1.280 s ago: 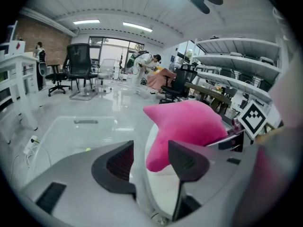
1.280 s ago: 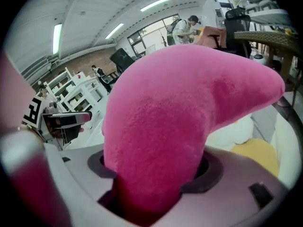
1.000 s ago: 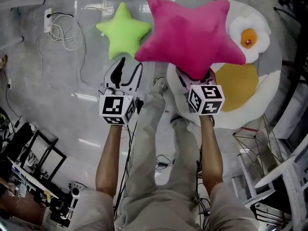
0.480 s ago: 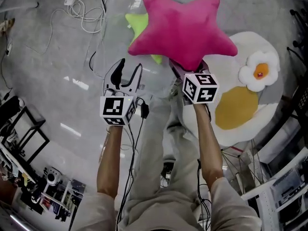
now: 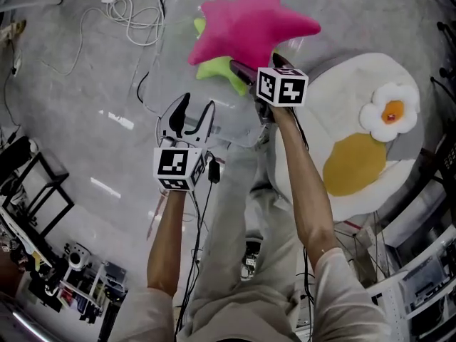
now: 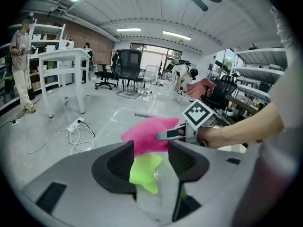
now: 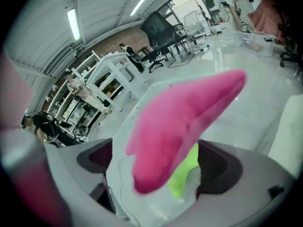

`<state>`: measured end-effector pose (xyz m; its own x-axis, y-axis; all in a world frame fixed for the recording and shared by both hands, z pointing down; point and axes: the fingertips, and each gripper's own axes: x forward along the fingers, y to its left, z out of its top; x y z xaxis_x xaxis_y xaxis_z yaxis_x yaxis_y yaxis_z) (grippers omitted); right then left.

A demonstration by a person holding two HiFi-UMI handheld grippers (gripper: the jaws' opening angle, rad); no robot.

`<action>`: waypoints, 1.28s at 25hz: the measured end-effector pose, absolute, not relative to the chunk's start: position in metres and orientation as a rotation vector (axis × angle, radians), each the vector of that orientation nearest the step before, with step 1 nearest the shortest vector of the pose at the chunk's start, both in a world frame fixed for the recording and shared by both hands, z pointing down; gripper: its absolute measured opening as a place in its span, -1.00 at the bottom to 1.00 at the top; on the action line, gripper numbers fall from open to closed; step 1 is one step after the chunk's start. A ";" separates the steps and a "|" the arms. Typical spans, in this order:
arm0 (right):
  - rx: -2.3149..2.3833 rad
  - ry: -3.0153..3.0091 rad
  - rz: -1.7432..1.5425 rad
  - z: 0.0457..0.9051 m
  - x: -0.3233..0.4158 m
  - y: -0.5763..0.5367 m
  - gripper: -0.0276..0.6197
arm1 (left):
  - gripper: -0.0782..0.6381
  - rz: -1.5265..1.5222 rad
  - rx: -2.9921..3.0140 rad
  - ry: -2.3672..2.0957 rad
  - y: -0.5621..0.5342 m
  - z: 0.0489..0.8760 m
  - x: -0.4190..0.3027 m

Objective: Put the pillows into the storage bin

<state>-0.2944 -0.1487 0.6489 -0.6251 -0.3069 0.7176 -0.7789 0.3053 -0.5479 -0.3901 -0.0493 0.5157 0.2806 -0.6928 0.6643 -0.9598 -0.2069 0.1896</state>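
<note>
The pink star pillow (image 5: 249, 27) is over the far end of the clear storage bin (image 6: 142, 115), just ahead of my right claw (image 5: 262, 64). From the head view its broad face is turned up toward me. Its longest span runs from a lower-left point to a point aimed right, with a 3rd point aimed away from me. In the right gripper view I see it nearly edge-on, slanting from the jaws up and to the right, and blurred.

That claw's 2 jaws have just been opening. The near point of the pink pillow hangs between them, but neither pad presses on it, so the claw is released. I cannot tell whether the pillow already rests on anything.

Below it lies the green star pillow (image 5: 217, 73), inside the bin and mostly covered. Only 2 of its points show, the longer aimed toward my right arm. The bin's walls are hard to trace against the grey floor (image 5: 85, 105), with only glints and a thin rim line showing.

My left claw (image 5: 196, 112) hangs nearer to me, short of both stars, with its jaws spread and nothing gripped.

Well to the right, a small fried-egg pillow (image 5: 388, 112) sits on a large egg-shaped rug (image 5: 356, 166), which my right arm partly hides. A coiled cable (image 5: 135, 20) lies on the floor to the left.
</note>
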 end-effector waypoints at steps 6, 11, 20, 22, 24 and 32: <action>0.974 -2.114 1.211 0.640 -0.278 -0.134 0.76 | -0.16 0.599 2.019 -1.441 -0.061 0.512 -0.374; 1.075 -2.155 1.205 0.627 -0.233 -0.127 0.76 | -0.16 0.624 2.081 -1.376 -0.065 0.515 -0.334; 1.294 -2.153 1.195 0.612 -0.124 -0.128 0.75 | -0.16 0.677 2.193 -1.224 -0.067 0.517 -0.243; 1.348 -2.124 1.206 0.614 -0.094 -0.122 0.75 | -0.16 0.693 2.226 -1.183 -0.067 0.517 -0.220; 1.402 -2.095 1.218 0.617 -0.063 -0.115 0.75 | -0.16 0.705 2.253 -1.146 -0.067 0.517 -0.198; 1.585 -1.985 1.260 0.629 0.050 -0.078 0.75 | -0.16 0.760 2.355 -0.991 -0.056 0.521 -0.105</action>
